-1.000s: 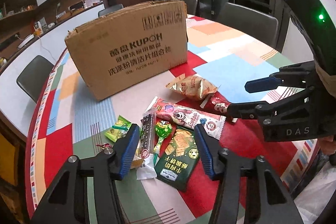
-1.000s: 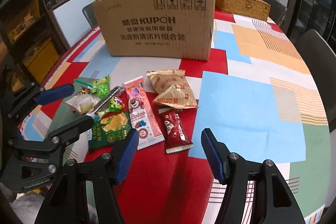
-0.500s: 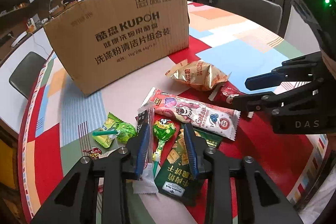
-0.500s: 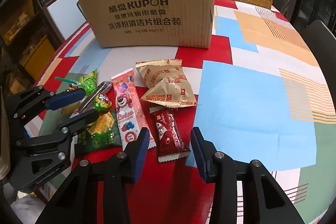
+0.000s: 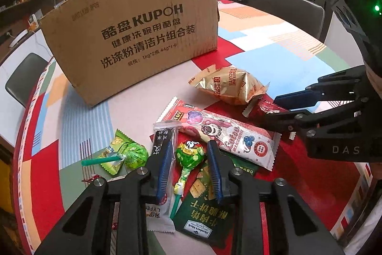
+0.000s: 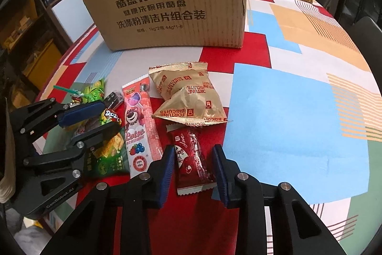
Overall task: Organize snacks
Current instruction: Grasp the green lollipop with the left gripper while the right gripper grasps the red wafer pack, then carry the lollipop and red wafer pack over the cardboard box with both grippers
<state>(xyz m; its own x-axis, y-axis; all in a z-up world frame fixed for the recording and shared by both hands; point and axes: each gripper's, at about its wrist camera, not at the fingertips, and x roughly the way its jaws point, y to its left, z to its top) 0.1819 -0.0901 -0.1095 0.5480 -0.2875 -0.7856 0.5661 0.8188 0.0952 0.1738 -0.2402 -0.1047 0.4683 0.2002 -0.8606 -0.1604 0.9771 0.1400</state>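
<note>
On the far left of the pile a green-wrapped candy is lying with its teal stick pointing left across the patterned tablecloth. Just beside it, the left gripper is coming down with its jaws closing around a green lollipop; the blue pads are sitting either side of the round head, and I cannot tell whether they are pressing it yet. The lollipop's long axis is running toward the table edge, head pointing at the cardboard box, stick lying over a dark green cracker packet. A black-and-white sachet is lying parallel under the left pad.

Next, a long pink Lotso bar is stretching from the box side toward the near edge. A gold fortune biscuit bag is sitting beyond it.

Further right, the right gripper is closing its jaws on a dark red wrapped bar, pads flanking its lower half with a narrow gap showing on each side. That bar's long axis is running from the gold bag toward the near edge.
</note>
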